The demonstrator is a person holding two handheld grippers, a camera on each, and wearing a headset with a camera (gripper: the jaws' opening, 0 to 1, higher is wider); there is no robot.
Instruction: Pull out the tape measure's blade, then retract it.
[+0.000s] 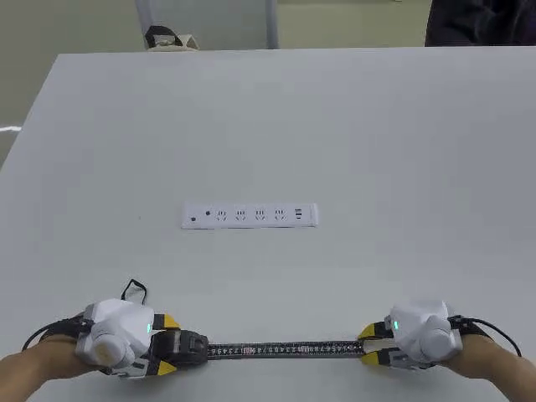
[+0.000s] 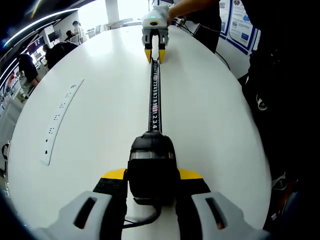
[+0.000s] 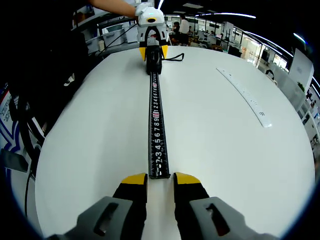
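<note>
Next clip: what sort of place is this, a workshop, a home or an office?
Probably an open-plan office or lab. There is a big white table with a power strip on it, rows of desks under ceiling lights behind, and posters at the side.

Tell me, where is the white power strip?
In the head view the power strip lies near the middle of the table, farther from the person than the stretched blade.
</note>
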